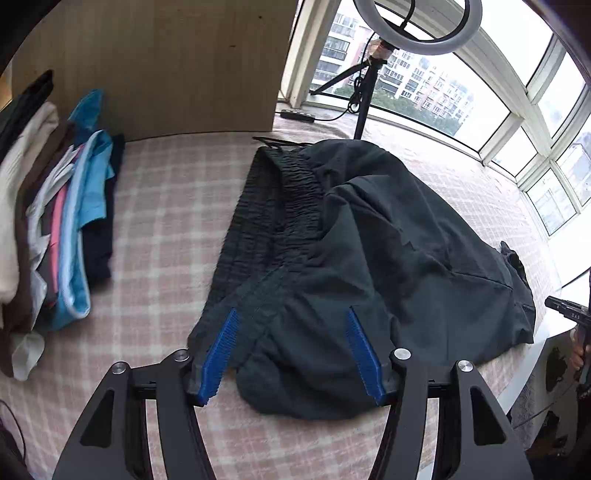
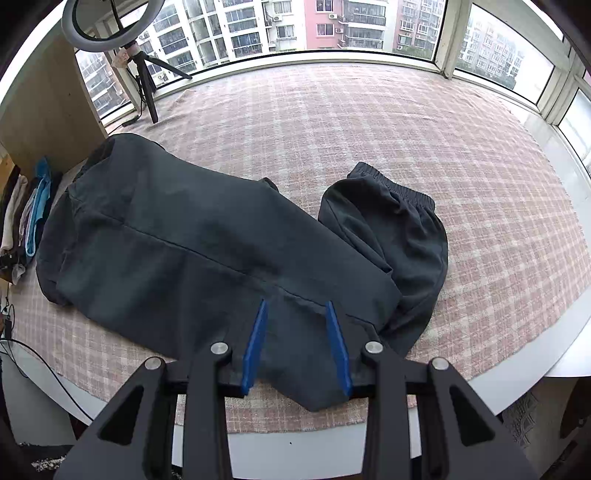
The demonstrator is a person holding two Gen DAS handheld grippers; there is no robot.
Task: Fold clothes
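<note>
Dark trousers [image 1: 388, 258] lie crumpled on the pink checked tablecloth [image 1: 166, 206], their elastic waistband [image 1: 295, 184] pointing away from me. My left gripper [image 1: 291, 314] hangs open over the near end of the waist, its blue pads [image 1: 221, 347] wide apart with the fabric lying loose under them. In the right wrist view the trousers [image 2: 184, 251] stretch to the left, and a leg end with an elastic cuff [image 2: 399, 195] curls to the right. My right gripper [image 2: 295, 303] stands partly open just above the near hem, its pads not pressing on the cloth.
A pile of folded clothes [image 1: 66, 229] sits at the left beside a wooden panel [image 1: 166, 66]. A ring light on a tripod [image 1: 417, 26] stands at the back by the windows. The white table edge [image 2: 535, 373] curves close on the right. A hand [image 1: 576, 354] shows at the right rim.
</note>
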